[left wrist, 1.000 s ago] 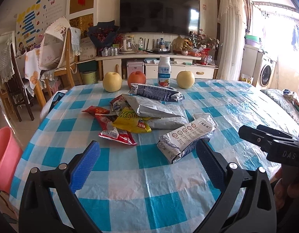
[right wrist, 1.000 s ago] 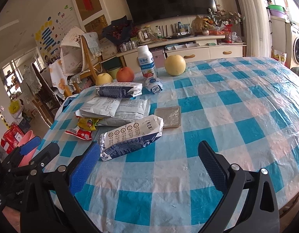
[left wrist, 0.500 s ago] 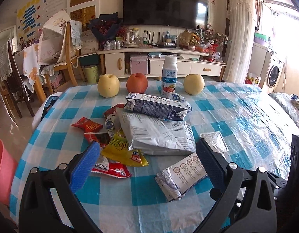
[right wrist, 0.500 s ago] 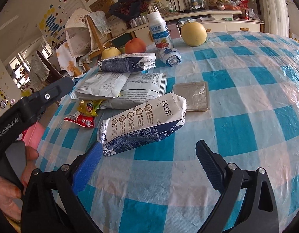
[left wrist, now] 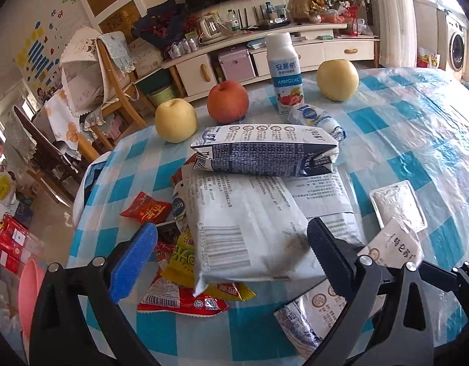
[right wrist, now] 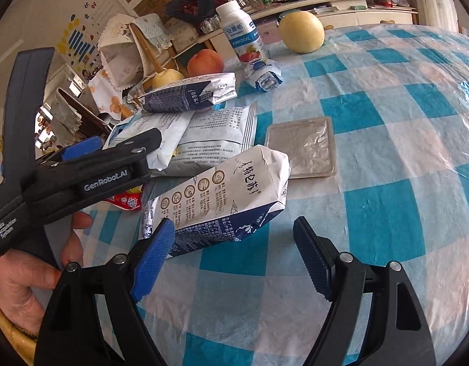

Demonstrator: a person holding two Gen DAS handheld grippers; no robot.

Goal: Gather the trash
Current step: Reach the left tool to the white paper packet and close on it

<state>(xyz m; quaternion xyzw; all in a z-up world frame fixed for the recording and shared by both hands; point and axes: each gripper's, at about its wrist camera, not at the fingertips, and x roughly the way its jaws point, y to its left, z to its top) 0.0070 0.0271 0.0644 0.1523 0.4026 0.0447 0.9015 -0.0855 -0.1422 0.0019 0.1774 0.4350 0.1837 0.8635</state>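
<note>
A crumpled milk carton [right wrist: 225,195] is found lying on its side on the checked tablecloth [right wrist: 386,116], at the near edge of a heap of wrappers. The right gripper [right wrist: 234,253] is positioned just before it; its jaws are closing, the carton's near corner lies between them, and no pad is seen pressing on it. The left gripper [left wrist: 231,253] is held over a white pouch [left wrist: 246,228], jaws spread, nothing pinched. A flat foil tray [right wrist: 301,149] lies beside the carton.
</note>
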